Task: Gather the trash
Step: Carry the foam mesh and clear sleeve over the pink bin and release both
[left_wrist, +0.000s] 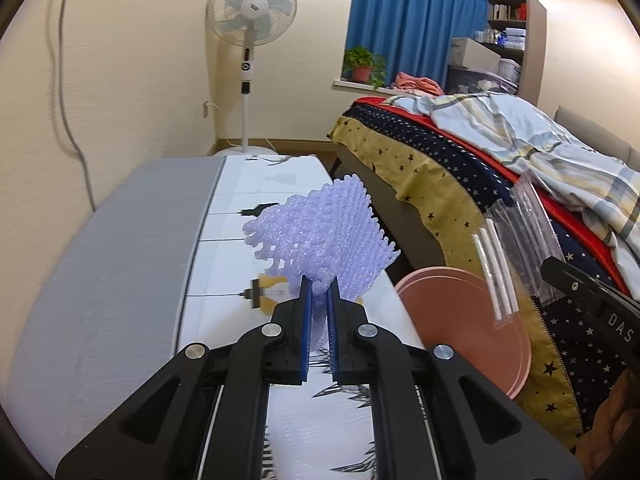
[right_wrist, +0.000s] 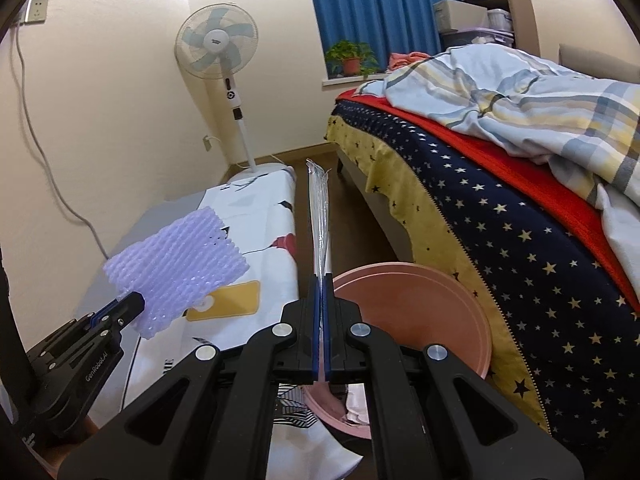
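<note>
We list: left gripper [left_wrist: 319,292], jaws nearly closed, clamping a lilac foam net sleeve [left_wrist: 320,236], soft, lattice-textured, fanning above the fingertips; right gripper [right_wrist: 322,292], jaws pressed together on a clear crinkled plastic wrapper [right_wrist: 319,208], standing upright; beyond, a round pink bin [right_wrist: 420,312] between printed tabletop [right_wrist: 260,220] and bed [right_wrist: 500,220].

fan [left_wrist: 251,8] by wall | blue curtain [left_wrist: 412,20] | potted plant [left_wrist: 363,65] on sill | bed [right_wrist: 500,208], rumpled quilt [right_wrist: 532,96]

Pink bin [right_wrist: 420,320] interior behind gripper
</note>
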{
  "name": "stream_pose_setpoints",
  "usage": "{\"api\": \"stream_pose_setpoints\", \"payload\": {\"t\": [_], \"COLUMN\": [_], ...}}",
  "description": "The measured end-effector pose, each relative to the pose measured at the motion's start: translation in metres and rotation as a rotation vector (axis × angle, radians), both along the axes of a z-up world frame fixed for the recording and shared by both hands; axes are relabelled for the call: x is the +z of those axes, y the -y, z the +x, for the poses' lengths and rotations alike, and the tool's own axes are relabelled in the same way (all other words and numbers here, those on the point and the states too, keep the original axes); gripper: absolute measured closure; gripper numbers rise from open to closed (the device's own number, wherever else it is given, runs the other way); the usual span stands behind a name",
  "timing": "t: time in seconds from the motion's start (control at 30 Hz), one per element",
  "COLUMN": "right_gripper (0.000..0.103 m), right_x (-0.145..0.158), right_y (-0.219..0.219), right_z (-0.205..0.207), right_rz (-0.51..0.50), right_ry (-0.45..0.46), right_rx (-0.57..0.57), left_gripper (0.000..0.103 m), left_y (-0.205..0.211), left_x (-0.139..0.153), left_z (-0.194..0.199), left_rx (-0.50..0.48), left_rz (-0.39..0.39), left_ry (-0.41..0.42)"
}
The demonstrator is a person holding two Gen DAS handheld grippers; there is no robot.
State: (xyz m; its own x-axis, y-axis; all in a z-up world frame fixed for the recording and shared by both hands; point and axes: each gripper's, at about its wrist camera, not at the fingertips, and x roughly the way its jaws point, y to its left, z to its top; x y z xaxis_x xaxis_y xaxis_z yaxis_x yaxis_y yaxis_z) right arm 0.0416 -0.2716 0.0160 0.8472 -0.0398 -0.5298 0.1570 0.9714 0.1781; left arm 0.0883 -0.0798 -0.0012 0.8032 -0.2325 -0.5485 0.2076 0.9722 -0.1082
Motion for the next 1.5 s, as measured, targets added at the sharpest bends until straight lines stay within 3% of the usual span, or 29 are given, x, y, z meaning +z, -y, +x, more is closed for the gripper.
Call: {"api": "stream_pose_setpoints", "payload": {"t": [0.47,1.07,1.13,1.17,1.23,1.33,1.5], "right_gripper": [0.102,0.102,0.097,0.097,0.083,0.070,0.063], "right_x": [-0.004,-0.028,-0.030,-0.031,-0.034,-0.037,-0.037], "right_y": [0.030,0.060,0.062,0.063,0.065,0.066,0.065], "right_z": [0.000,0.014,0.016,0.017,0.018,0.020,0.021], "right_rz": [-0.030,-0.037,-0.039,-0.042,-0.043,-0.048,-0.044], "right_ry": [-0.007,-0.090,-0.100,-0.108,-0.124,-0.133,-0.129], "right_rx": [-0.123,-0.225,-0.234,-0.247,-0.260,-0.275,-0.274], "left_gripper": [0.096,0.096,0.093,0.082,0.064,0.063,0.063], "left_y": [0.052,0.106,0.110,0.112,0.114,0.115,0.108], "left_x": [-0.012,-0.040,-0.045,-0.047,-0.051,-0.054,-0.050], "left_z": [0.009,0.027,0.030,0.032,0.034,0.035,0.031], "left_rx": [-0.100,-0.202,-0.221,-0.226,-0.221,-0.219,-0.206], "left_rz": [-0.004,0.000,-0.010,-0.013,-0.009,-0.008,0.007], "left_ry": [-0.015,-0.094,-0.111,-0.119,-0.128,-0.136,-0.124]}}
